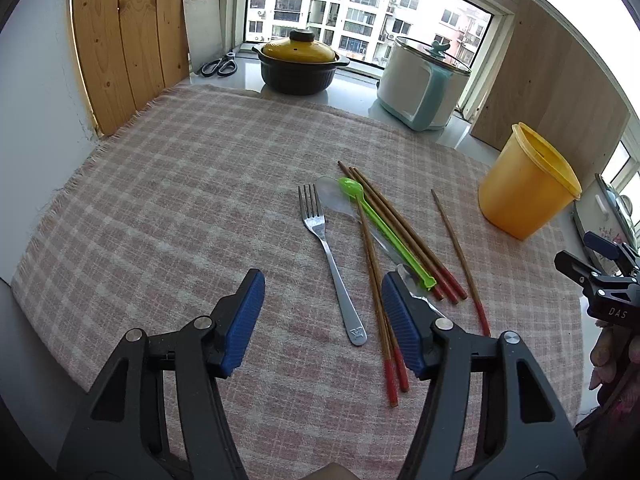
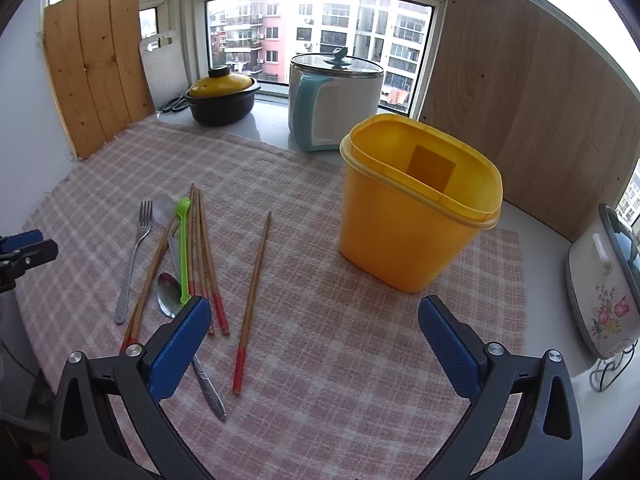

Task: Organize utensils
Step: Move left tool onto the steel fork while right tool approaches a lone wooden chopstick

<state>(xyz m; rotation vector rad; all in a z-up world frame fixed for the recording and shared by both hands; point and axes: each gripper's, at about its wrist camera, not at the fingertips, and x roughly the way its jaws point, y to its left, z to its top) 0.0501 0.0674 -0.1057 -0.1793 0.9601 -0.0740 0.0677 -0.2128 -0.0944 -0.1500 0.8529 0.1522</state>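
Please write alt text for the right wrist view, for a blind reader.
An open gripper with blue fingers hovers over a pink checked cloth, between a tall yellow plastic container and loose wooden chopsticks, a metal fork and spoons.

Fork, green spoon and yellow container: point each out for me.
Fork (image 1: pixel 328 254), left wrist view, on its handle's neck.
Green spoon (image 1: pixel 384 236), left wrist view, mid-handle.
Yellow container (image 2: pixel 400 236), right wrist view, front wall.

We see bright daylight from the wide glass window (image 1: pixel 360 20), soft shadows, sharp focus, and strong fisheye bending with dark corners.
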